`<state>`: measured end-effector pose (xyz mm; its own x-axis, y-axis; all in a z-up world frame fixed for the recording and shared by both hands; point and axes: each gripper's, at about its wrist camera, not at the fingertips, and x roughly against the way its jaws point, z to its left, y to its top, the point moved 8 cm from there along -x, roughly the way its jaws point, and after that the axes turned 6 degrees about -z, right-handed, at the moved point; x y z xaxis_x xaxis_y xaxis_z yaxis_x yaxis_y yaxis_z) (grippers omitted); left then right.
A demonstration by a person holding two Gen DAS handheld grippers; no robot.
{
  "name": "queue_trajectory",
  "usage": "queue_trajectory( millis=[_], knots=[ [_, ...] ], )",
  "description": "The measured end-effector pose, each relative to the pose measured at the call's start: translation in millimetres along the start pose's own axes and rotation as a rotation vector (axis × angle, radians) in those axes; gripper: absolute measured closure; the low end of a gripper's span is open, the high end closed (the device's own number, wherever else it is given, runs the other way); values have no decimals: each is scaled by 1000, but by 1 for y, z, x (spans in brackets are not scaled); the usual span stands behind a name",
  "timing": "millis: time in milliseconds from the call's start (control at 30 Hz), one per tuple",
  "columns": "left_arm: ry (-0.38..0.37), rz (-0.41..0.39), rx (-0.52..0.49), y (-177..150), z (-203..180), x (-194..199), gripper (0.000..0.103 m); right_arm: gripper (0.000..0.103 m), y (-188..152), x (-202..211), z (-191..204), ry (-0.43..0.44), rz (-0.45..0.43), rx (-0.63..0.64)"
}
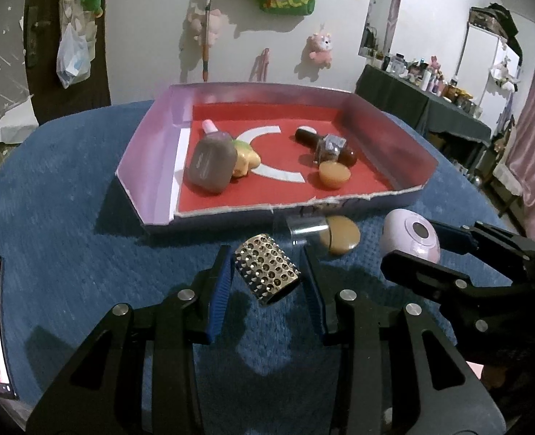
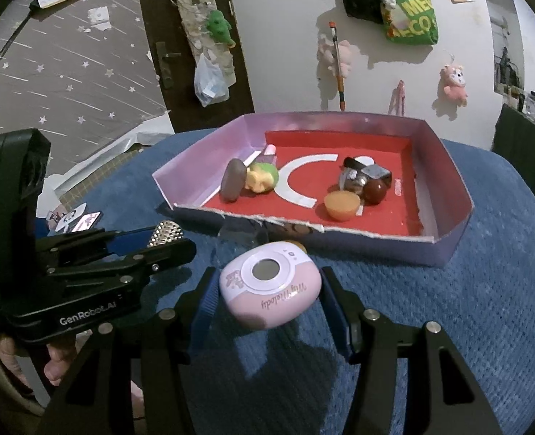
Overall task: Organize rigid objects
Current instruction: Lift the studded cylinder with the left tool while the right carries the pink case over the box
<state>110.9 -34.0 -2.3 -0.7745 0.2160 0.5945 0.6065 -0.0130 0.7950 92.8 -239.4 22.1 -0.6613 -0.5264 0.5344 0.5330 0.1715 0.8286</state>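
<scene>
Now both grippers straddle an item, neither yet clamped

Left gripper (image 1: pixel 267 275) has its blue-padded fingers standing apart on either side of a perforated metal cylinder (image 1: pixel 267 274), which lies tilted on the blue cloth-covered table (image 1: pixel 68 224). A gap shows on each side, though the left pad looks close to touching. Right gripper (image 2: pixel 270 295) is likewise spread around a pink My Melody compact device (image 2: pixel 270 295) with a round dark window on top; its pads sit just beside the case, and contact cannot be confirmed.

Both items lie outside the lilac-walled cardboard tray (image 2: pixel 448 195), just in front of its torn near edge. Also still outside, near that edge, is a clear bottle with a silver collar and tan cap (image 1: pixel 325 233). Inside the tray already lie a grey pebble-shaped case (image 1: pixel 212 165), a yellow-green toy figure (image 1: pixel 247 157), an orange cup (image 1: pixel 333 174) and a cluster of dark brown bottles (image 1: pixel 331 146).

Judging by this, the step in hand is the grasp. Next, each gripper needs to close firmly, the cylinder being prone to roll or slip, then lift over the tray wall and set down on bare red floor
</scene>
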Motion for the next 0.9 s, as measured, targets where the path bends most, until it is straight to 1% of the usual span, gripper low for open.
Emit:
queue_trajectory(
  millis=[233,467,700,900],
  knots=[
    [-4,-26,0,23,2,-2,68,45,21,2,0,15,-19,8],
    [-1,-36,2,42,7,-8,68,45,43,-3,-4,22,-32,13],
    [2,-21,7,54,13,-20,68,45,58,-15,-8,25,-21,13],
    [1,8,18,60,19,-34,68,45,66,-30,-17,35,10,-9]
  ],
)
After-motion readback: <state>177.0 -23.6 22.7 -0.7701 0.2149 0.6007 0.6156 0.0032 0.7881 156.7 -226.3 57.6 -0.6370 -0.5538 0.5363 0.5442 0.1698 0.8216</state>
